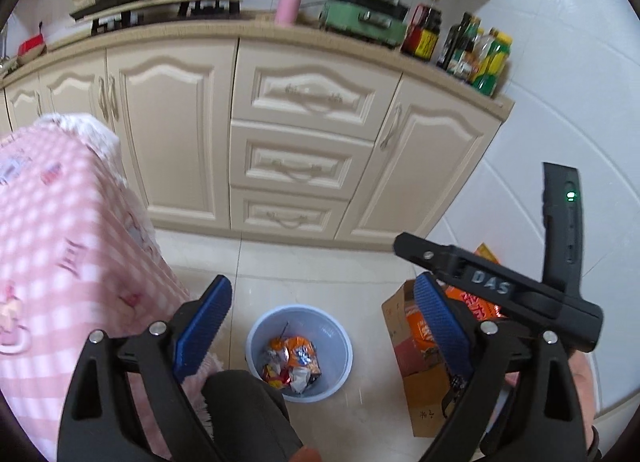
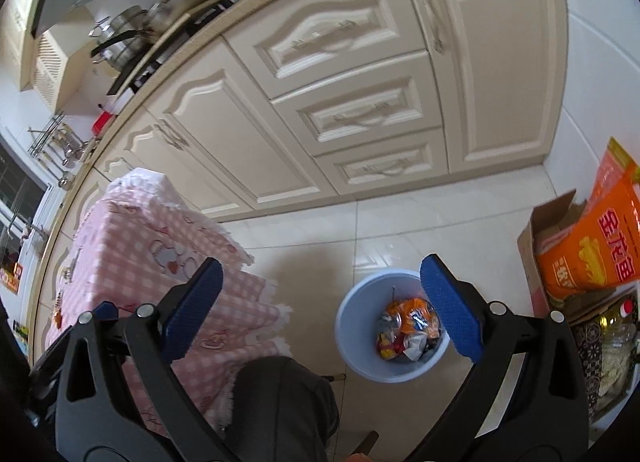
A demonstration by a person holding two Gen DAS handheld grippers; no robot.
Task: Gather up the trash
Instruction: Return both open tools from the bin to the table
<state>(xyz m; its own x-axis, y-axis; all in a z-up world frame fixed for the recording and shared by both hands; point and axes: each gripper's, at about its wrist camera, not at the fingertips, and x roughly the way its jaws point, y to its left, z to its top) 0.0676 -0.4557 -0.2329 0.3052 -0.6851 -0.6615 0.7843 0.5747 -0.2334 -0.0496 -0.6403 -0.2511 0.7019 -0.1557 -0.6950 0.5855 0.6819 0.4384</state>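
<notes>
A pale blue trash bin (image 1: 336,336) stands on the tiled floor and holds several crumpled orange and red snack wrappers (image 1: 294,360). It also shows in the right wrist view (image 2: 356,318), with the wrappers (image 2: 408,328) inside. My left gripper (image 1: 320,306) is open and empty, high above the bin. My right gripper (image 2: 320,290) is open and empty, also above the floor, its right finger over the bin's rim. The right gripper's black body (image 1: 520,290) shows at the right of the left wrist view.
A table with a pink checked cloth (image 1: 60,242) stands at the left. A cardboard box (image 1: 416,362) with orange packets sits right of the bin, and an orange bag (image 2: 600,246) leans in it. Cream kitchen cabinets (image 1: 296,133) stand behind. My dark trouser knee (image 2: 280,402) is below.
</notes>
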